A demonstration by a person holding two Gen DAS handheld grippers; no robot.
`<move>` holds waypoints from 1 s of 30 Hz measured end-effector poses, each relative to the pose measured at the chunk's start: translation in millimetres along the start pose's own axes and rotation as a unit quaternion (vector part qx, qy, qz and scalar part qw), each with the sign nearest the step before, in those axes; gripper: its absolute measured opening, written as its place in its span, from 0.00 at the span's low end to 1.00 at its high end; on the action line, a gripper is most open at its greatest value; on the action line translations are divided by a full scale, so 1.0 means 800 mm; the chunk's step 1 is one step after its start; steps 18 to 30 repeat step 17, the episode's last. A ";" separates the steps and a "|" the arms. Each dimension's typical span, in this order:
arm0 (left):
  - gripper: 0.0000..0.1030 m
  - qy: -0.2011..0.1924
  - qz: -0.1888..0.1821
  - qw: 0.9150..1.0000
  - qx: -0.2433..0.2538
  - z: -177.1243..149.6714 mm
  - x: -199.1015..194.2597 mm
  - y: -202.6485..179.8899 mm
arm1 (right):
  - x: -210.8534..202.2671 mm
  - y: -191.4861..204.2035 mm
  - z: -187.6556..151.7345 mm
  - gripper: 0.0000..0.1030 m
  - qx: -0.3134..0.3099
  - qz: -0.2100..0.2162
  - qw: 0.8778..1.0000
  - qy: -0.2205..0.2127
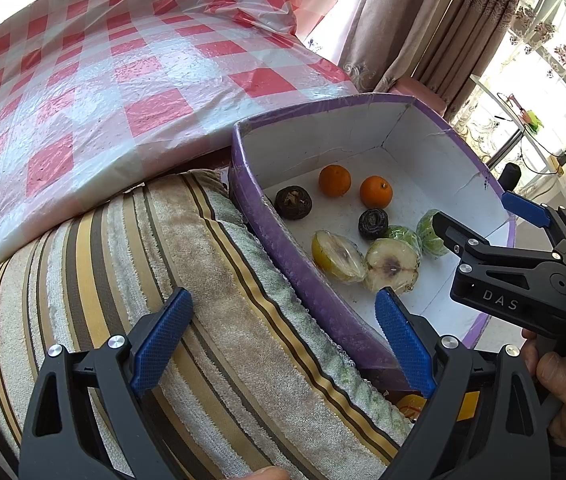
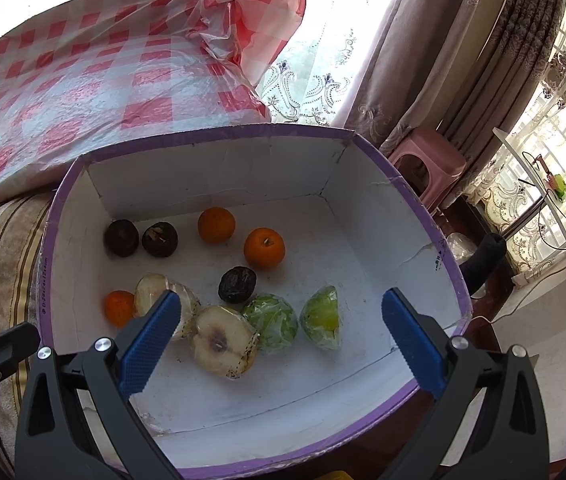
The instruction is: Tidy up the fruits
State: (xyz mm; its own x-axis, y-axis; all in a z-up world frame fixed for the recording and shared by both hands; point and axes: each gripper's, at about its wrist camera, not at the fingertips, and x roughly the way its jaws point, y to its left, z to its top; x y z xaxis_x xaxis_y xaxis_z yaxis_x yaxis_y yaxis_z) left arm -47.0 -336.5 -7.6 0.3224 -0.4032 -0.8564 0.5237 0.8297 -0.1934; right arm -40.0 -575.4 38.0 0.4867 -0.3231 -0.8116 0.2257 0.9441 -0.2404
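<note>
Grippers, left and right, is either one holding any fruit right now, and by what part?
Nothing is held. The left gripper is open above the striped towel; the right gripper is open over the purple box, clear of the fruit.

Left gripper (image 1: 283, 344) hanging low with jaws spread wide, gripping nothing. Right gripper (image 2: 279, 344) likewise gaping, blue pads (image 2: 149, 344) well apart, nothing between them; reaching in from the right in the left wrist view, ahead of the left one. Bare hand (image 1: 563, 392) wrapping its handle, probably the right.
</note>
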 end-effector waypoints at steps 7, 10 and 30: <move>0.87 -0.008 0.012 1.000 0.008 -0.001 0.001 -0.007 | 0.001 0.000 0.000 0.98 0.001 0.000 1.000 0.001; 0.87 -0.007 0.007 1.000 0.001 0.001 0.001 -0.005 | 0.000 0.000 0.000 0.98 0.000 0.000 1.000 0.002; 0.92 -0.002 0.001 1.000 0.000 0.002 0.002 -0.004 | -0.001 -0.002 0.000 0.98 0.003 0.001 1.000 0.001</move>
